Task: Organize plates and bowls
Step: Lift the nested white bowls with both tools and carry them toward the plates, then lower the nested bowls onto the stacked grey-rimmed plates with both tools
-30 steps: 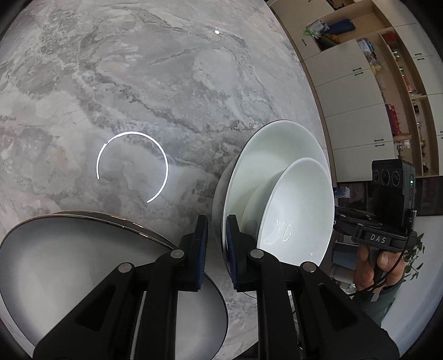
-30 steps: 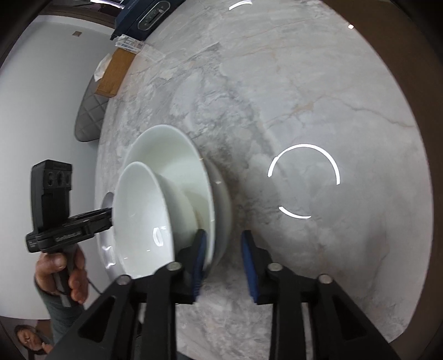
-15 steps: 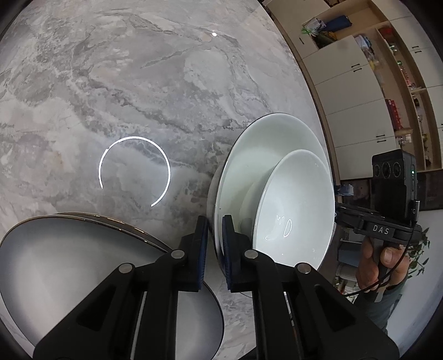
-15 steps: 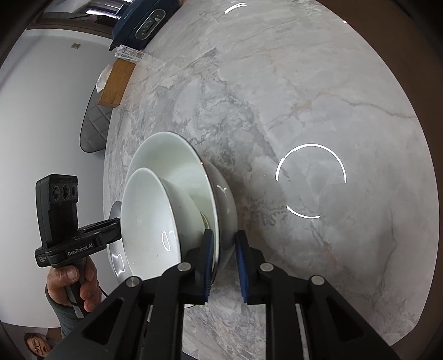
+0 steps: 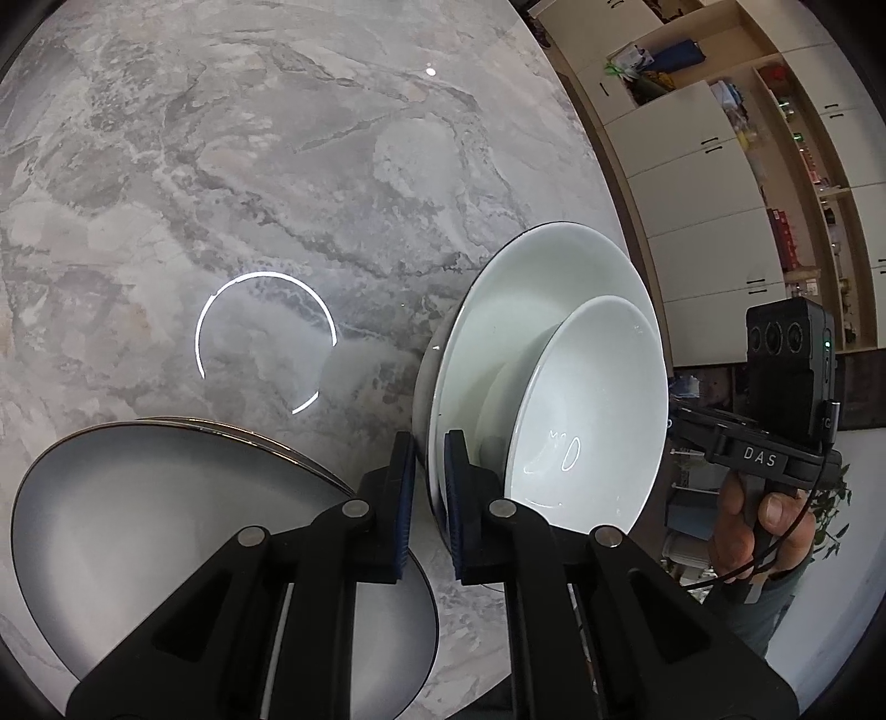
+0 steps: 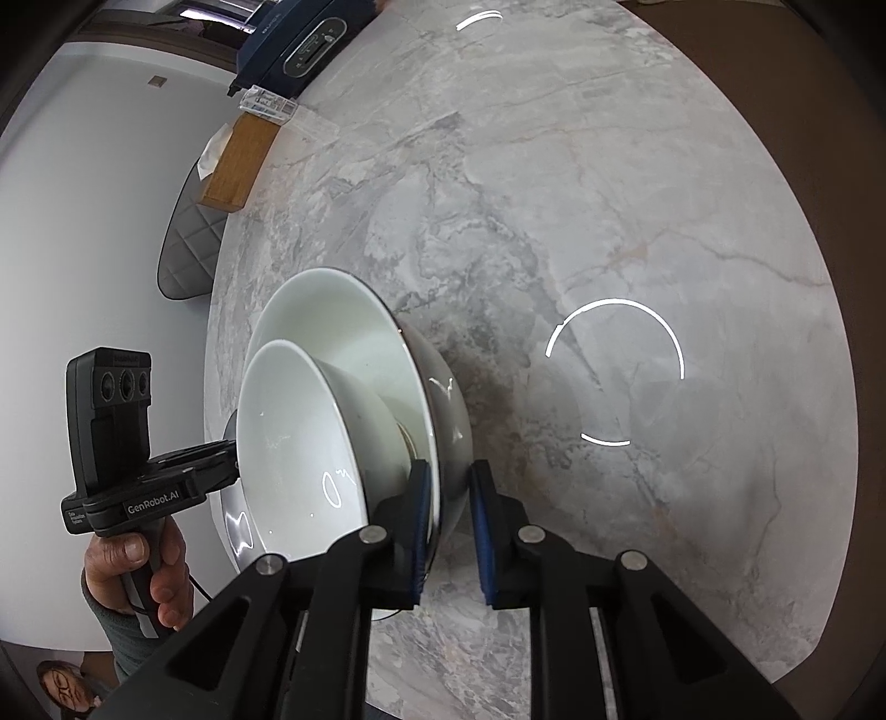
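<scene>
In the left wrist view, white capitals "DAS" stand on the black body of the right gripper point(image 5: 767, 457), on the bar just under its camera block. In the right wrist view, the left gripper point(image 6: 152, 501) carries "GenRobot.AI" in white on its side bar; a smaller white label beside it, at the bar's left end, is too small to read. The dark blue appliance point(image 6: 302, 47) at the far edge of the table point(image 6: 554, 166) bears markings that are illegible, as does the clear label holder point(image 6: 266, 105) just before it.
</scene>
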`<state>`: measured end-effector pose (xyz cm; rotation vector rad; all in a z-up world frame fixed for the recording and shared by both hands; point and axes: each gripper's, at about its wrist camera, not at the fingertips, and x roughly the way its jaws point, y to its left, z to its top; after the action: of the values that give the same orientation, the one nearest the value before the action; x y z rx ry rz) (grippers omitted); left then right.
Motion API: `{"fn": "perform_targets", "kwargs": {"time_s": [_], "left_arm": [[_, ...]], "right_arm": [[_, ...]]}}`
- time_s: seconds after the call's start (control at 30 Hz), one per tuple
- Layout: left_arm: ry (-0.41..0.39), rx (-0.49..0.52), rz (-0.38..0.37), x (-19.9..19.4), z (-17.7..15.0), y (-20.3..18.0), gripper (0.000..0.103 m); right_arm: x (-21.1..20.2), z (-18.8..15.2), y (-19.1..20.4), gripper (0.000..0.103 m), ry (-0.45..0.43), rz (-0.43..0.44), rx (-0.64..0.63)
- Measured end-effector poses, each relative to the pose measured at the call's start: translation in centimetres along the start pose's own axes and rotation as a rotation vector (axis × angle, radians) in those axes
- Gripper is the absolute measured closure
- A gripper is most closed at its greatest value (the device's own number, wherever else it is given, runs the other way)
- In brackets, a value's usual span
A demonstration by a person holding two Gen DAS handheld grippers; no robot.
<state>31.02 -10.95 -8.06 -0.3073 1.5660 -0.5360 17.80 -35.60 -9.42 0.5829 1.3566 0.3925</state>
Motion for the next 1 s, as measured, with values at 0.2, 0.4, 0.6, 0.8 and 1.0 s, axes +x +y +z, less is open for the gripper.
{"fn": "perform_targets", "kwargs": {"time_s": [0.2, 0.4, 0.6, 0.8, 1.0], "left_arm": [[-0.008, -0.002, 0.0, -1.2, -0.4, -0.1, 0.096], [-0.021, -0.002, 0.008, -2.9, -1.4, 0.0, 0.096], [-0.037, -0.014, 0.013, -4.6, -2.5, 0.5, 0.096], [-0.05, -0.04, 0.017, -6.8, -3.8, 1.6, 0.096], [-0.08, -0.058, 0.033, -9.5, -5.3, 2.5, 0.096]], "right_arm": [[-0.6, 0.0, 0.9, 0.085, -0.008, -0.003, -0.015], [-1.0, 0.0, 2.2, 0.085, -0.009, -0.004, -0.035], [-0.7, 0.0, 3.8, 0.085, -0.002, 0.002, -0.059], [-0.2, 0.0, 5.9, 0.085, 0.016, 0.007, -0.092], [0.1, 0.0, 8.6, 0.085, 0.03, 0.011, -0.136]]}}
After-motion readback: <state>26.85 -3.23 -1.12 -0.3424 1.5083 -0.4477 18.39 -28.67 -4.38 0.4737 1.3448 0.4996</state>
